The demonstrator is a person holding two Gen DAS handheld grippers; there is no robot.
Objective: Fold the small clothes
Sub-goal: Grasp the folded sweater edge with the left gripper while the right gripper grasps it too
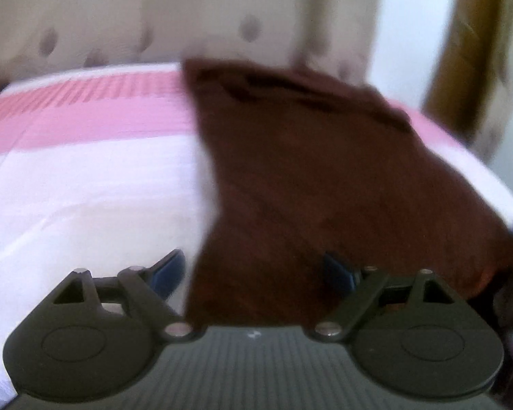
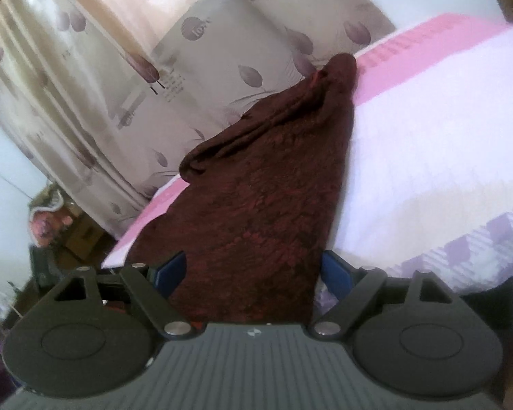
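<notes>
A dark maroon patterned garment (image 1: 307, 177) lies on the bed and runs from the far edge down between my left gripper's blue fingers (image 1: 169, 271). My left gripper (image 1: 256, 273) is open, with the near cloth edge lying between the spread fingers. In the right wrist view the same garment (image 2: 266, 212) stretches from a bunched far end (image 2: 338, 71) down into my right gripper (image 2: 253, 273), which is also open, its blue fingers (image 2: 335, 273) apart on either side of the cloth. The left view is blurred.
The bed sheet (image 1: 85, 177) is white with a pink band (image 1: 85, 119), and checked lilac near the edge (image 2: 478, 246). Beige leaf-print curtains (image 2: 205, 68) hang behind the bed. A wooden post (image 1: 461, 51) stands at the right. Clutter lies on the floor (image 2: 48, 218).
</notes>
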